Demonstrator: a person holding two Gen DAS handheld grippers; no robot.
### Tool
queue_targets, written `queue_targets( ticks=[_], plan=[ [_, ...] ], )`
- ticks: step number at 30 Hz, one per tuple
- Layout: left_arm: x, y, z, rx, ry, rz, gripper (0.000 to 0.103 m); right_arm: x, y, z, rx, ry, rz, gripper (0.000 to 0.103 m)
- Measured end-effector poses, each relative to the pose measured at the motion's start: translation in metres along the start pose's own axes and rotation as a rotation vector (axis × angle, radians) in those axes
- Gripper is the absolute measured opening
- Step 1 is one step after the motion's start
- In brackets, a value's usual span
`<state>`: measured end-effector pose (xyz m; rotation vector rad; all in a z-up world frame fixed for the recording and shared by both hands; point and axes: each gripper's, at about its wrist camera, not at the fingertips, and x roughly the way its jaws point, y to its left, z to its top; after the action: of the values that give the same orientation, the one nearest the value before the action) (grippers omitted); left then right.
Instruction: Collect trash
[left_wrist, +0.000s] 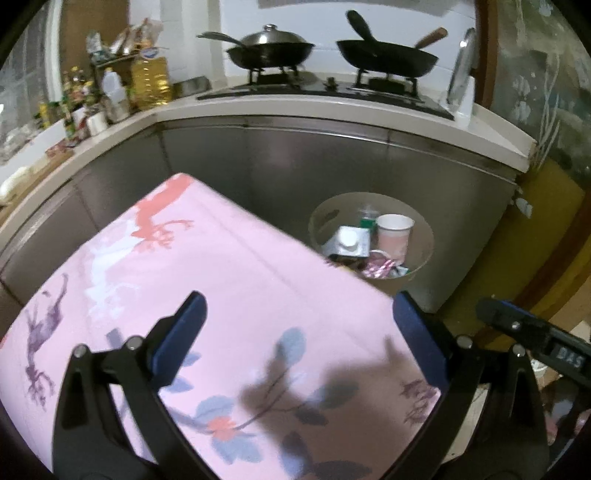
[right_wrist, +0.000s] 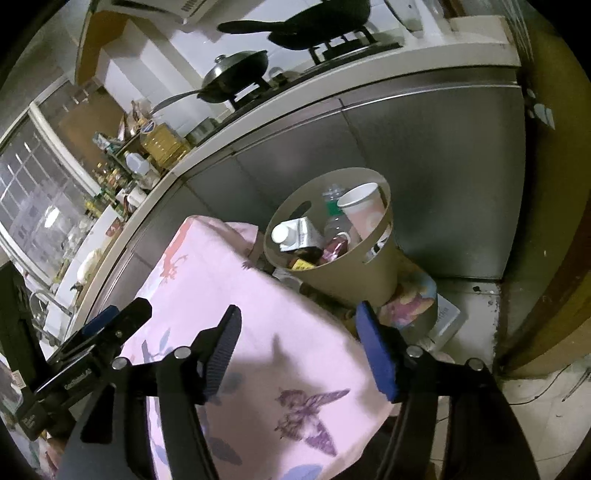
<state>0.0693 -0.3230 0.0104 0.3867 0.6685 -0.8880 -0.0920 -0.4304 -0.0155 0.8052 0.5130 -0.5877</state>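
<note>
A cramped kitchen corner, dim, with steel cabinet fronts under a pale counter; nearest the cameras lies a table draped in a pink floral cloth, its top bare of any rubbish that I can see; over it hangs the left gripper, jaws spread wide with nothing between them, and to its right the right gripper, jaws likewise wide apart and empty; both seem parked there because nothing on the cloth is left to pick up. Just past the table's far corner stands the beige bin on the floor, set close for a short drop; inside it lie the collected trash: a paper cup, a milk carton, a plastic bottle and crumpled wrappers; a patterned package rests on the floor against the bin's base, possibly still to be gathered. Beyond, on the counter, two woks sit on the stove.
</note>
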Motion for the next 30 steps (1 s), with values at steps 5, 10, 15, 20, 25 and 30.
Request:
queue_targets(
  ticks=[5, 10, 15, 20, 25, 30],
  plan=[
    [-0.022, 0.012, -0.013, -0.008, -0.037, 0.058, 0.097, -0.01, 0.024, -0.012, -0.045, 0.0, -0.002, 0.069],
    [-0.043, 0.026, -0.026, -0.007, -0.072, 0.114, 0.097, -0.016, 0.046, -0.021, -0.08, -0.005, -0.013, 0.071],
    [-0.059, 0.04, -0.037, -0.014, -0.089, 0.149, 0.097, -0.021, 0.066, -0.028, -0.105, -0.029, -0.016, 0.073],
    [-0.069, 0.053, -0.047, -0.041, -0.091, 0.156, 0.097, -0.023, 0.083, -0.034, -0.13, -0.039, -0.01, 0.074],
    [-0.076, 0.063, -0.056, -0.059, -0.092, 0.172, 0.097, -0.026, 0.096, -0.039, -0.158, -0.048, -0.007, 0.075],
    [-0.08, 0.071, -0.064, -0.076, -0.084, 0.174, 0.097, -0.025, 0.104, -0.043, -0.166, -0.054, -0.011, 0.076]
  ],
)
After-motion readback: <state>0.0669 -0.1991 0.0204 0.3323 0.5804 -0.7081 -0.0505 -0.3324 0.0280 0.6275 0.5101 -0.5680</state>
